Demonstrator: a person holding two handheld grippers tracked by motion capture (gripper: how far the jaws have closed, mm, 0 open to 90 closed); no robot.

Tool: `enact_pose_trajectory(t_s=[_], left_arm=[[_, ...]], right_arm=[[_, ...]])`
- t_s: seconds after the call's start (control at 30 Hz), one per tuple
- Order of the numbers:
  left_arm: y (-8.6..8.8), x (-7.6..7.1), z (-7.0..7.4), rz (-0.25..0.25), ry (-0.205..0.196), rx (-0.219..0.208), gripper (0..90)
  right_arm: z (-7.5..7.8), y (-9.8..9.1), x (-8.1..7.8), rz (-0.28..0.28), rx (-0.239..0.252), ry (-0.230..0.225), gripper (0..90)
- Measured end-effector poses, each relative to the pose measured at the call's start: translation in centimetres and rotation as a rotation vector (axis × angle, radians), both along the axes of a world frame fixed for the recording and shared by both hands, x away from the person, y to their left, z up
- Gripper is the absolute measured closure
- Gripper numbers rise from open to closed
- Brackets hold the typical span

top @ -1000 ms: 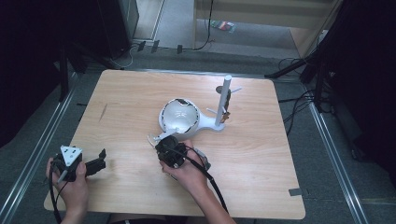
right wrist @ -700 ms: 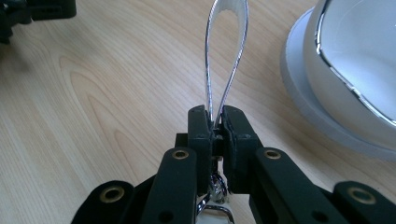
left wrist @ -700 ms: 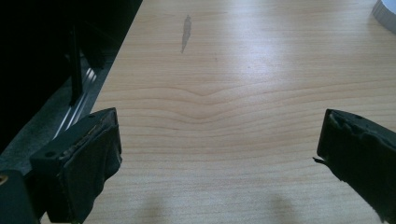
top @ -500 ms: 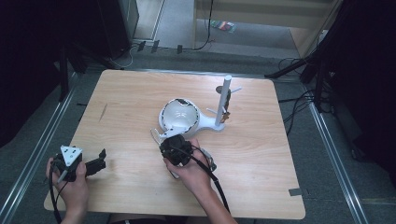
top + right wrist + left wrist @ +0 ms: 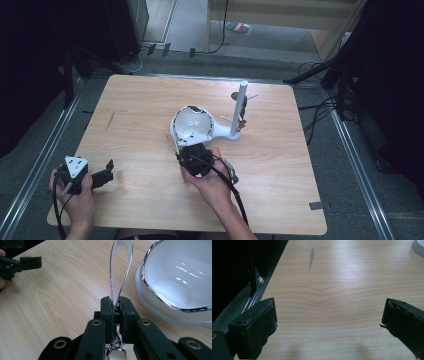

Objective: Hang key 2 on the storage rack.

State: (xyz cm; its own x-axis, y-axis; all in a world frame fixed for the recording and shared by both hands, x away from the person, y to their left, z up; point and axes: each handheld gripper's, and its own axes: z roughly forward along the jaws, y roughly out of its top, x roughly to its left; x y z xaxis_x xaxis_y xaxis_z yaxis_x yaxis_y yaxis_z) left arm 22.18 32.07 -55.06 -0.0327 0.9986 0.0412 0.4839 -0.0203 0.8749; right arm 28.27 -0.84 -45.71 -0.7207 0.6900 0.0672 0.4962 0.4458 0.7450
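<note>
Right gripper view is showing your right gripper [image 5: 115,307] clamping a thin clear loop [image 5: 121,267], its top cut off, beside the white bowl [image 5: 175,277] at two o'clock. Your left gripper [image 5: 329,322] is hovering with jaws wide apart over the bare table [image 5: 332,277].

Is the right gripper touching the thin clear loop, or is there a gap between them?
Touching. In the right gripper view, the right gripper has its two jaws pressed together on the base of the clear loop, with no gap visible.
</note>
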Motion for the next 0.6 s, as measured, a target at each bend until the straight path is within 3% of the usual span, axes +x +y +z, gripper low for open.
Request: enact_pose_trajectory(t_s=[0.6], left_arm=[[0.0,0.0,0.0,-0.001,0.002,0.002,0.0]], right_arm=[[1.2,-1.9,-0.1,-0.047,0.048,-0.038,83.6]])
